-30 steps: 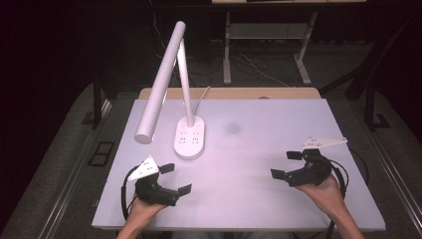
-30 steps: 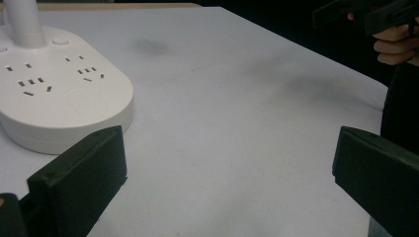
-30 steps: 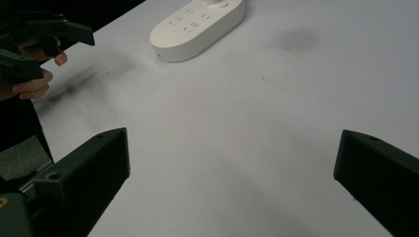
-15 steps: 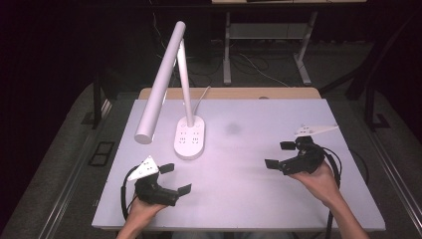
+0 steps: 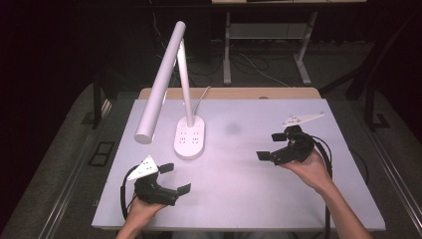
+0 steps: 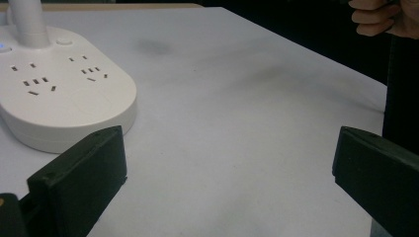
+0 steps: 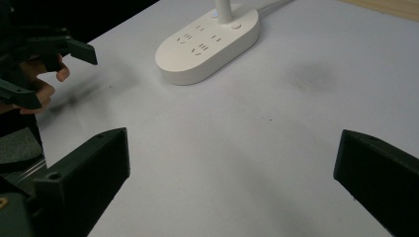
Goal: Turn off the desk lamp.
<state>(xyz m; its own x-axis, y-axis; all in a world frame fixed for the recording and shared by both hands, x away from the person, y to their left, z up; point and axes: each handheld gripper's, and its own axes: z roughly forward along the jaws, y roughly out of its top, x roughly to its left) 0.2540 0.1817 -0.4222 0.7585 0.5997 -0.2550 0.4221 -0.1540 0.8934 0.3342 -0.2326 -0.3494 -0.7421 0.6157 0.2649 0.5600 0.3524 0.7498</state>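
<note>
Careful, you are holding both the left gripper (image 5: 175,178) and right gripper (image 5: 270,145) wide apart, and swinging toward the lamp (image 5: 189,137) ahead could tip it.

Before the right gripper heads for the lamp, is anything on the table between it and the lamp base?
Nothing visible: bare table lies between the right gripper and the lamp base, apart from a faint dark smudge on the surface.

Dark room, grey floor (image 5: 59,179), perhaps carpet, beyond white table (image 5: 278,199).
</note>
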